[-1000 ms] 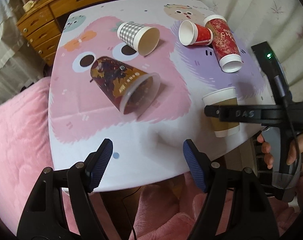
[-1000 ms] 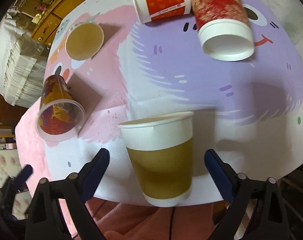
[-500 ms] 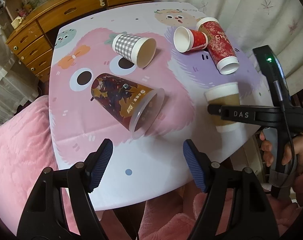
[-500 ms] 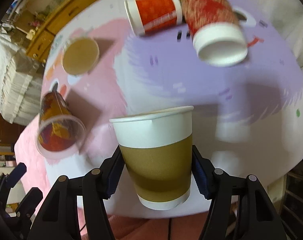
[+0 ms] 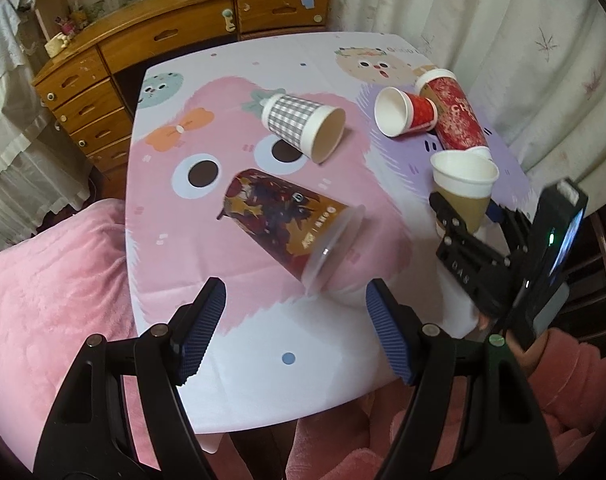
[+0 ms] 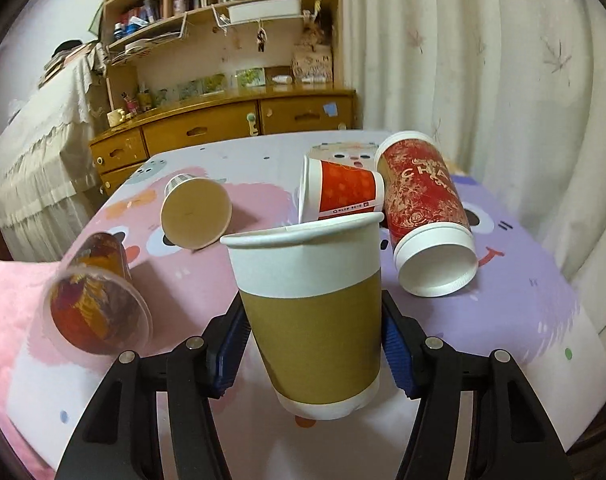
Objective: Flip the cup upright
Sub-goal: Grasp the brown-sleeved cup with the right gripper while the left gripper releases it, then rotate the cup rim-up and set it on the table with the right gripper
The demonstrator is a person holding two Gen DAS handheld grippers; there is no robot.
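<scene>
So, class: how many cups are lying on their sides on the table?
4. The gingham cup at centre, the transparent printed cup nearest the left gripper, and the small red cup touching the tall red cup on the right. None looks hidden.

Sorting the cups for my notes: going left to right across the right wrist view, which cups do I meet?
Clear plastic cup with dark print → checked paper cup → brown-and-white paper cup held in the right gripper → tall red paper cup.
</scene>
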